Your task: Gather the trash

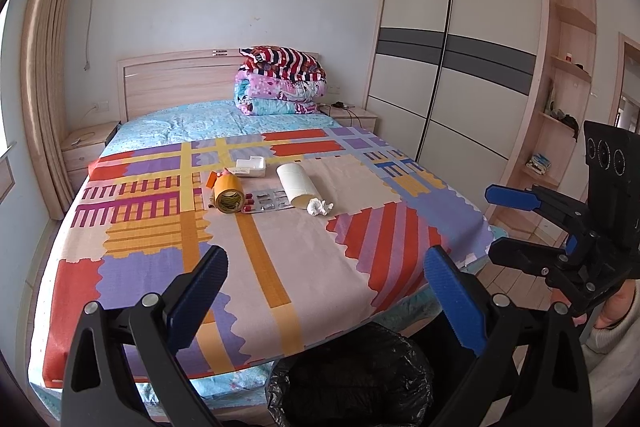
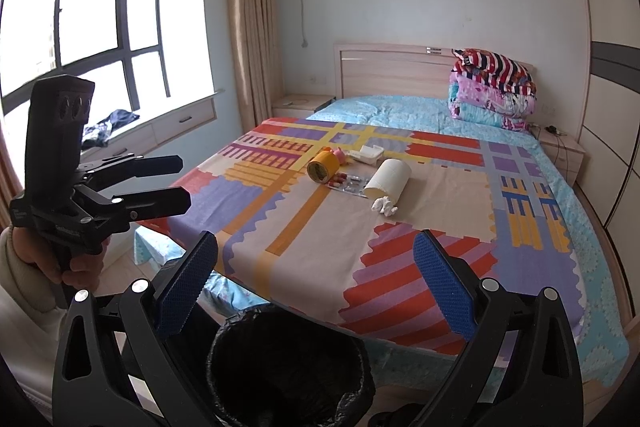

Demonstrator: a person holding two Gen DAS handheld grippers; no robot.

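Both the left tool (image 1: 324, 291) and right tool (image 2: 316, 279) gape empty above the black-lined bin (image 2: 288, 359). Mid-frame on the bed (image 1: 280, 267), the crumpled tissue (image 1: 320, 207) looks feather-light and soft; pinching its bulk should hold it.
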